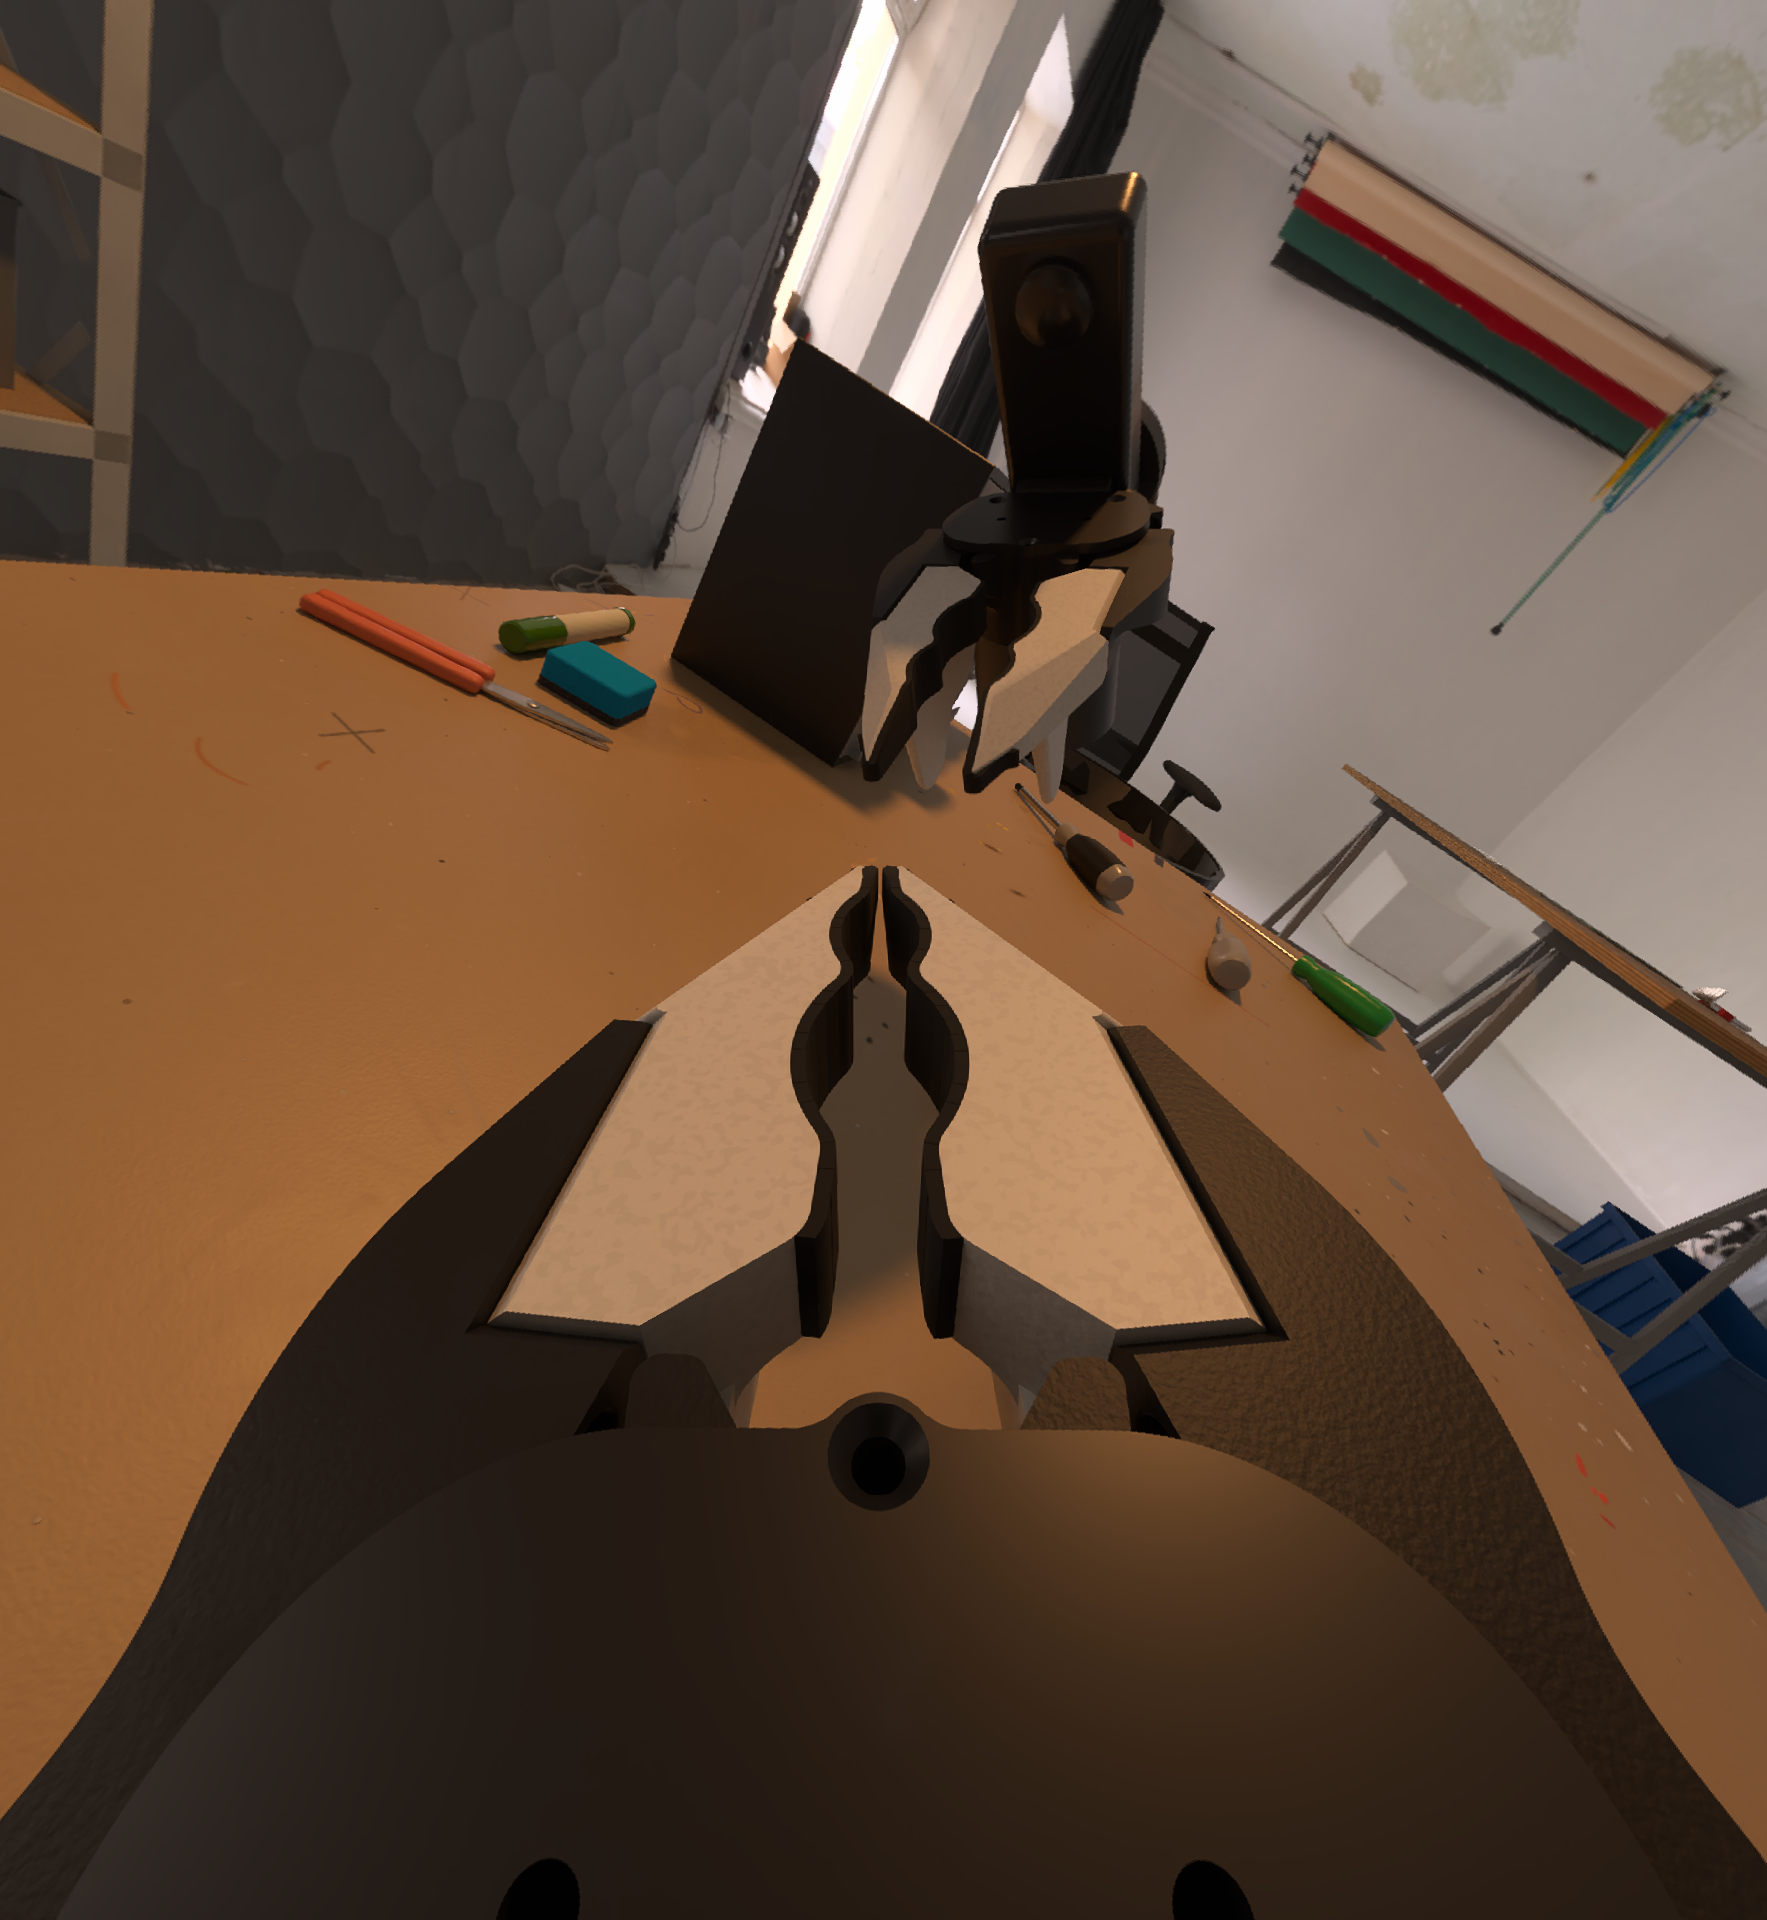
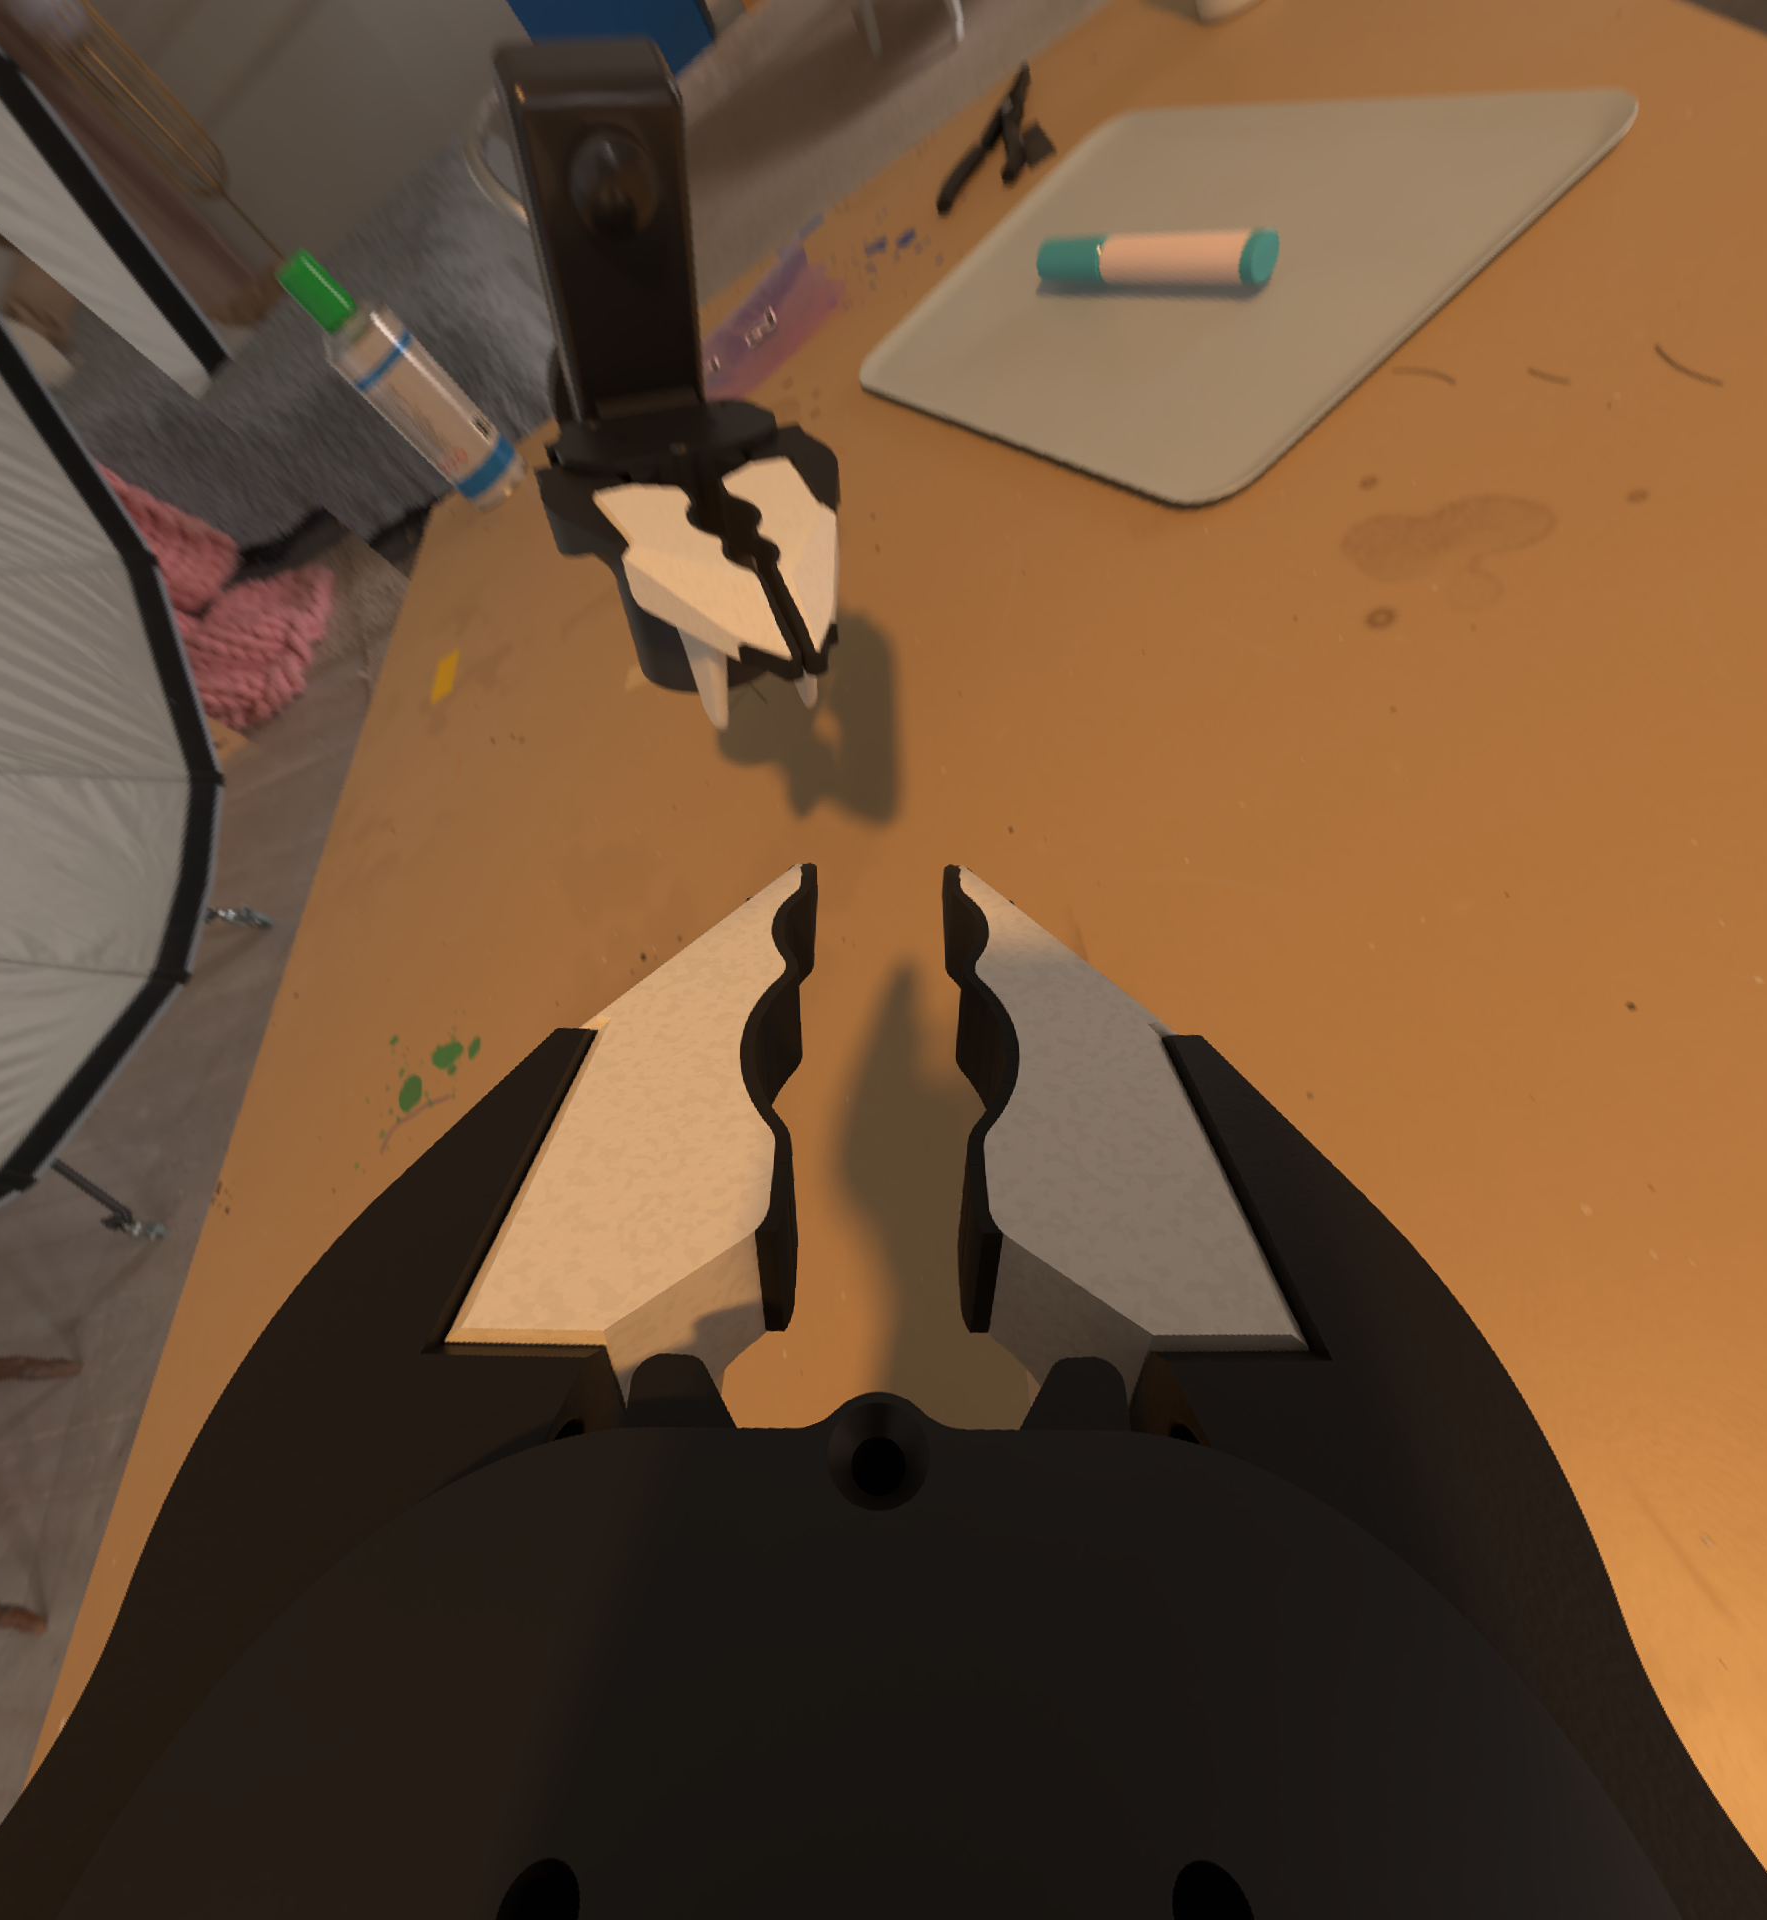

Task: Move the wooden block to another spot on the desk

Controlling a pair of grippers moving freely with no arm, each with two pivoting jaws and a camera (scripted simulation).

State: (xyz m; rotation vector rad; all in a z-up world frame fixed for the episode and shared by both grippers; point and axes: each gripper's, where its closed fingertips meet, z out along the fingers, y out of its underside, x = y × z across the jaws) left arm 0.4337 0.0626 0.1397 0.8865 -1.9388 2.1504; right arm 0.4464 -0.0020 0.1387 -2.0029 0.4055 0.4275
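On the far left of the desk (image 1: 235, 1039) we see orange-handled scissors (image 1: 443, 657), a green-capped marker (image 1: 567, 629) and a teal eraser (image 1: 598, 681). Just right of them, at the far side, a dark brown slab leans on one edge; it is the only block-shaped thing, so we take it for the wooden block (image 1: 806, 561). The right gripper (image 1: 952, 779) hovers just beside its right end, fingers released and parted with nothing between them; we cannot tell whether they touch it. Nearer, the left gripper (image 1: 879, 878) is clenched on nothing, its tips almost meeting over bare desk, apart from the block. Farther right, two screwdrivers (image 1: 1097, 857) lie near the desk edge. We judge the block stiff, smooth-faced and not fragile, but too broad to span flat. We would pinch it across its thin side, near the middle, since a leaning slab may tip or slide if pushed
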